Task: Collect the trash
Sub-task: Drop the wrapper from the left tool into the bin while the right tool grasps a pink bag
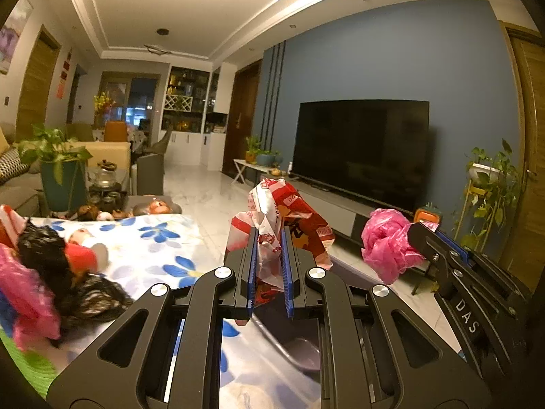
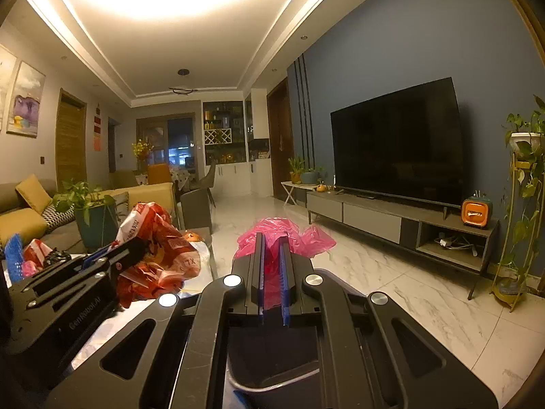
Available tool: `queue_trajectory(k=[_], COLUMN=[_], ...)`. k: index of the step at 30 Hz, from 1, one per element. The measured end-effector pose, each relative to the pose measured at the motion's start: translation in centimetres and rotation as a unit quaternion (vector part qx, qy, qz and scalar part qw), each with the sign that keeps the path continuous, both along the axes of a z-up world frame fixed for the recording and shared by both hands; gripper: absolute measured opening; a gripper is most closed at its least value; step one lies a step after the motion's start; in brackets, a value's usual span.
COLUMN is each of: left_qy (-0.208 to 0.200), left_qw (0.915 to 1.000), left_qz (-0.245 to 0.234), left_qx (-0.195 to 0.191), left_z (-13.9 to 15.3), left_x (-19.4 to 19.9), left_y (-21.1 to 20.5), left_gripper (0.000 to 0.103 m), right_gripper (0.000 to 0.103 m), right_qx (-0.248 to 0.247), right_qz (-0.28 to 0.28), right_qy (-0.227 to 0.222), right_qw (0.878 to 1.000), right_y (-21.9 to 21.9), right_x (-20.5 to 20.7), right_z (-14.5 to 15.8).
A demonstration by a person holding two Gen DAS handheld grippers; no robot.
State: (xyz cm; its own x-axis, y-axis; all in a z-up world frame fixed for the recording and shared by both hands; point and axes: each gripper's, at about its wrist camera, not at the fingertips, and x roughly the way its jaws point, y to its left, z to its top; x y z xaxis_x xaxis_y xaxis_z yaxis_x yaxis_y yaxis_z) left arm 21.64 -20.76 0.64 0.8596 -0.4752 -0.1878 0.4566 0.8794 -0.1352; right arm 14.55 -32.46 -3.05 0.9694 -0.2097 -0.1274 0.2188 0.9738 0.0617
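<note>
Trash is held in both grippers, raised above the table. A crumpled red-and-white wrapper is pinched between the blue-padded fingers of the left gripper; the jaws are nearly closed on it, with only the thin film between the pads. Most of the wrapper is bunched up above and beyond the fingertips, and a smaller tail is seen hanging below the jaws — so its long axis runs roughly upright. The material is glossy, creased plastic film with printed lettering.

A pink plastic bag is clamped in the right gripper, whose jaws are likewise drawn almost together on it. It is thin, translucent and wrinkled, spread out sideways past the fingertips — wider than tall.

Down to the left, on a cloth with blue flowers, more litter is heaped: black, pink and red scraps, blurred. A dark television is seen against the blue wall.
</note>
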Motion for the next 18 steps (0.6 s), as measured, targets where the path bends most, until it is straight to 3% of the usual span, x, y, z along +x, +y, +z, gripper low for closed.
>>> queue_trajectory(k=[18], left_qy=[0.026], left_qw=[0.9995], left_qz=[-0.014], left_qx=[0.008], left_z=[-1.7], left_x=[3.6], left_y=[-3.4], left_gripper=[0.013], right_gripper=[0.009], right_qx=[0.022], right_qz=[0.016], right_qy=[0.005], right_qw=[1.000], right_y=[-2.7], right_x=[3.5], right_z=[-0.4])
